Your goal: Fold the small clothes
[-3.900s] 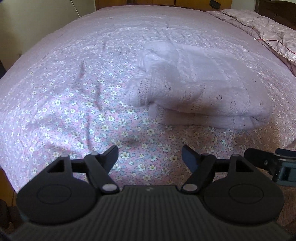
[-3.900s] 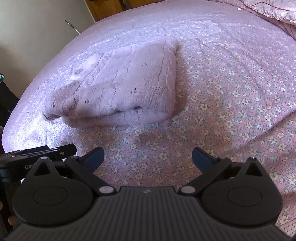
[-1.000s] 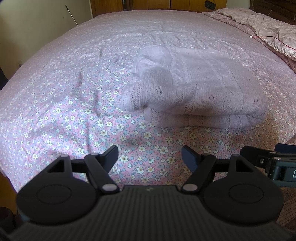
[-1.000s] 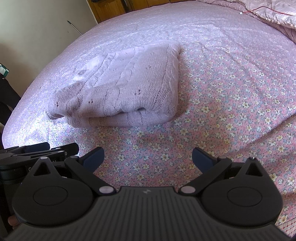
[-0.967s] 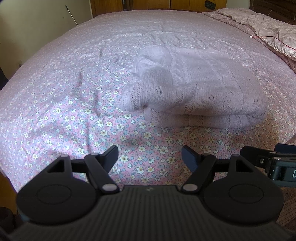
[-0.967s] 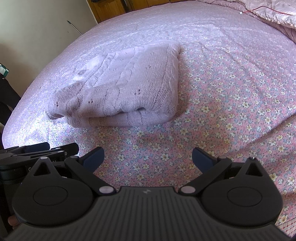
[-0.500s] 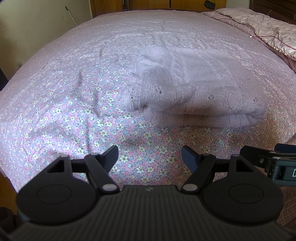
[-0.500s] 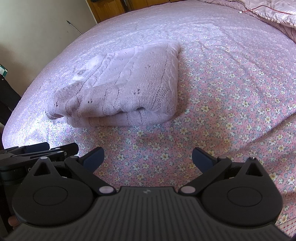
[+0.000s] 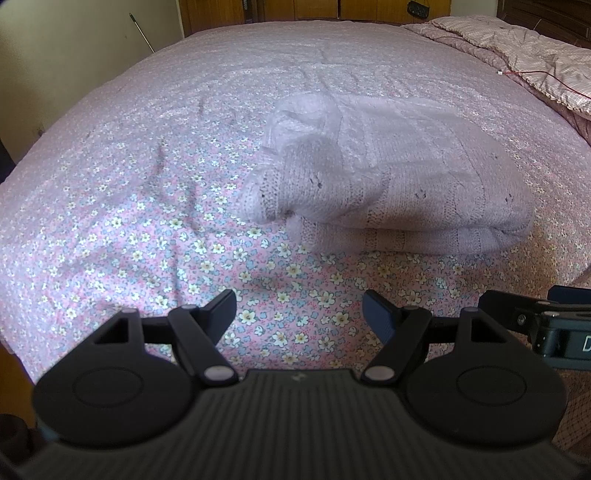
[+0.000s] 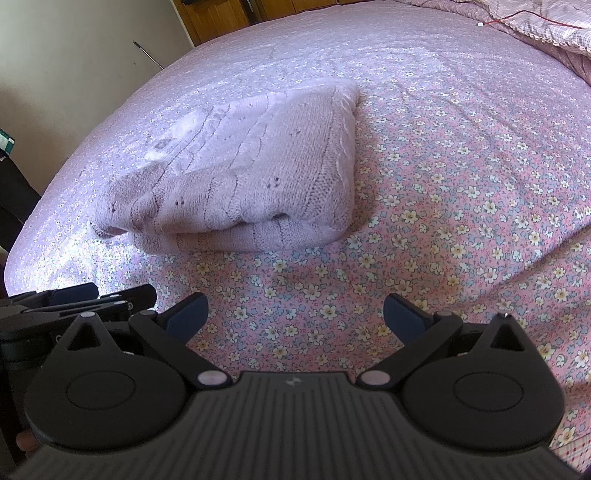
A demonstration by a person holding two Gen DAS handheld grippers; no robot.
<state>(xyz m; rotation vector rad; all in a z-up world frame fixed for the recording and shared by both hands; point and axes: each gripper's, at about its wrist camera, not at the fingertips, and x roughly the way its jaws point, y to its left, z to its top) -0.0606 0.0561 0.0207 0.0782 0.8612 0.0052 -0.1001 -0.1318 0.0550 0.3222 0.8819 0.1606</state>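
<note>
Nearest the cameras, the black two-finger left gripper [image 9: 299, 314] stood with its jaws wide apart and nothing between them, only floral sheet showing in the gap. The black two-finger right gripper [image 10: 293, 315] was likewise spread wide and empty. Both hung above the near edge of the bed, just beside each other and clear of the garment.

Beyond them lay the pink cotton bedsheet printed with small flowers [image 9: 140, 206], rumpled into shallow creases on the left side. On it, near the middle of the bed, rested the task item: a pale lilac cable-knit sweater [image 9: 399, 184], folded into a thick rectangular bundle of at least two layers. Its right side was a clean fold; at its left end a rounded knit flap [image 9: 295, 177], possibly a sleeve or collar, bulged out untucked. Farther off, a pink checked quilt [image 9: 535, 62] with a thin red cable [image 9: 546, 75] across it lay at the far right corner, with wooden furniture [image 9: 295, 9] behind.

Assessment: the fold appeared essentially complete. Risks noted:
- The bulky knit could spring open, since the loose left flap was not pinned under anything.
- Any further pinch at the near edge could catch the sheet along with the knit and drag the bundle askew.
- Gripping only the top layer would peel the fold apart.
</note>
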